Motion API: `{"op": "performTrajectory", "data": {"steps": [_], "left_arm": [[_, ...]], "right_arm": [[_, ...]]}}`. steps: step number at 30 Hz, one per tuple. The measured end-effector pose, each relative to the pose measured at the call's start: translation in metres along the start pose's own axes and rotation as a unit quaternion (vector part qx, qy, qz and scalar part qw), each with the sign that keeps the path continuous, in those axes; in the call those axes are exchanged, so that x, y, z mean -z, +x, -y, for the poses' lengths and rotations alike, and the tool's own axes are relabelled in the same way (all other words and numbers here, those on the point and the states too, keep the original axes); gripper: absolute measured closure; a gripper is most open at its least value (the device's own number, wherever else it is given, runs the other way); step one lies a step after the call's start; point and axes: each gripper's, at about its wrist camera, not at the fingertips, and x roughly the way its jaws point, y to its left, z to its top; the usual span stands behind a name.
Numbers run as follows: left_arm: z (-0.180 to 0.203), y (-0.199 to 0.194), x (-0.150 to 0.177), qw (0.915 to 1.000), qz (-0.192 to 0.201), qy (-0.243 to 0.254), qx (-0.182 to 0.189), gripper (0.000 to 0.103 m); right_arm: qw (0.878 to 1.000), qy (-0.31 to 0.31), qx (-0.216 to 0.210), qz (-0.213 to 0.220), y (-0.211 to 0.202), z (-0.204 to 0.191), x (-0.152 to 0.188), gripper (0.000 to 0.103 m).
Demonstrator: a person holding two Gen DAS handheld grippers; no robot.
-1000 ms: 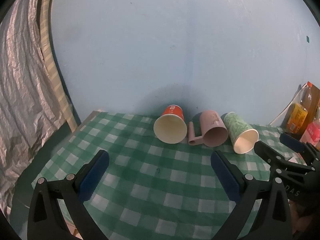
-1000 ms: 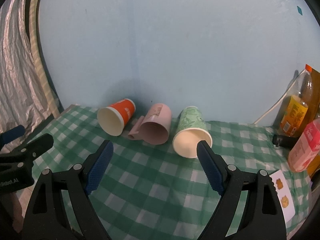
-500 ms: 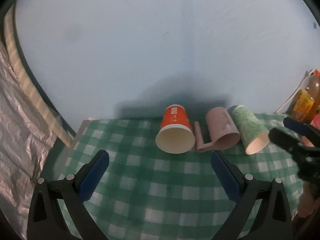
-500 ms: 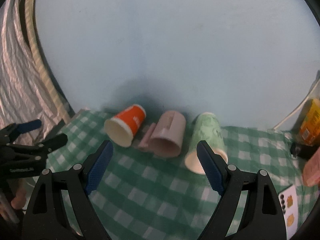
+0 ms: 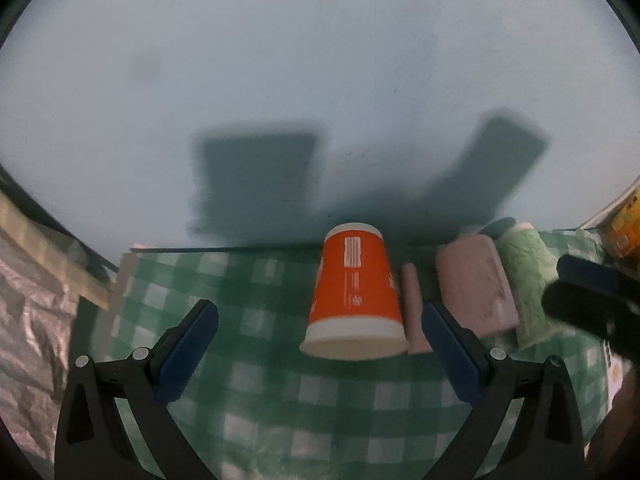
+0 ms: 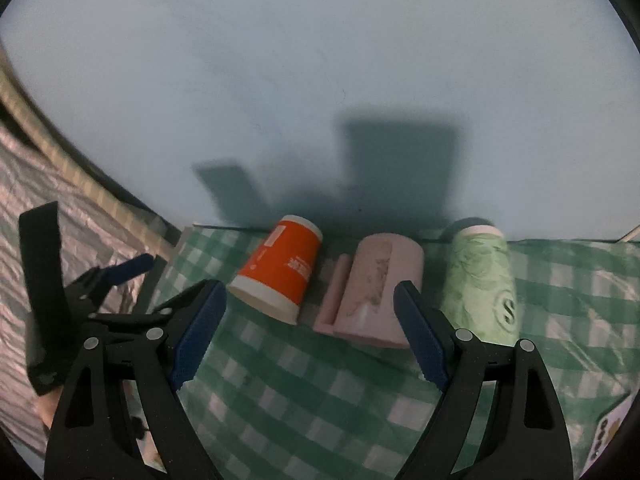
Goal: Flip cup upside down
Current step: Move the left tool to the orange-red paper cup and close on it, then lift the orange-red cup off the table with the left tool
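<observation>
- My left tool [image 5: 318,346] gaped wide, empty, facing the orange paper cup [image 5: 354,294].
- That cup lay sideways on the checked table [image 5: 280,400].
- My right tool [image 6: 310,334] stood open before the pink mug [image 6: 378,294].

a pale blue wall [image 5: 320,80] is seen filling most of both views, and dark, blocky shadows [image 6: 400,168] are cast on it just above the far edge of the table. the table is covered with a green-and-white checked cloth [image 5: 280,400], which is laid up to the wall along the far edge. beyond the table's left edge a crinkled silvery sheet [image 6: 32,176] is hung, bordered by a pale striped band [image 6: 80,176]. the light is dim and cool, and the left view is blurred.
</observation>
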Motion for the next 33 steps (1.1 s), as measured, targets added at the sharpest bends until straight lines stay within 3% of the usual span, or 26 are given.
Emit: {"op": "performTrajectory", "data": {"steps": [5,10,17,23,26,33], "left_arm": [[0.001,0.035,-0.009,0.9993,-0.035,-0.010,0.005,0.001],[0.003,0.063,-0.014,0.9985,-0.054,-0.008,-0.003,0.001],[0.001,0.089,-0.018,0.9962,-0.086,-0.003,0.015,0.001],[-0.012,0.113,-0.020,0.9924,-0.116,-0.017,0.039,0.011],[-0.020,0.123,-0.017,0.9890,-0.135,-0.026,0.053,0.029],[-0.040,0.130,-0.013,0.9866,-0.143,-0.040,0.069,0.030]], "right_arm": [[0.999,0.018,-0.019,-0.037,0.028,0.004,-0.018,0.018],[0.997,0.044,-0.045,-0.039,0.039,0.006,-0.028,0.018],[0.997,0.053,-0.037,-0.041,0.040,0.010,-0.031,0.018],[0.997,0.050,-0.030,-0.044,0.042,0.013,-0.028,0.018],[0.997,0.050,-0.028,-0.045,0.042,0.016,-0.025,0.018],[0.997,0.051,-0.029,-0.044,0.040,0.020,-0.023,0.018]]}}
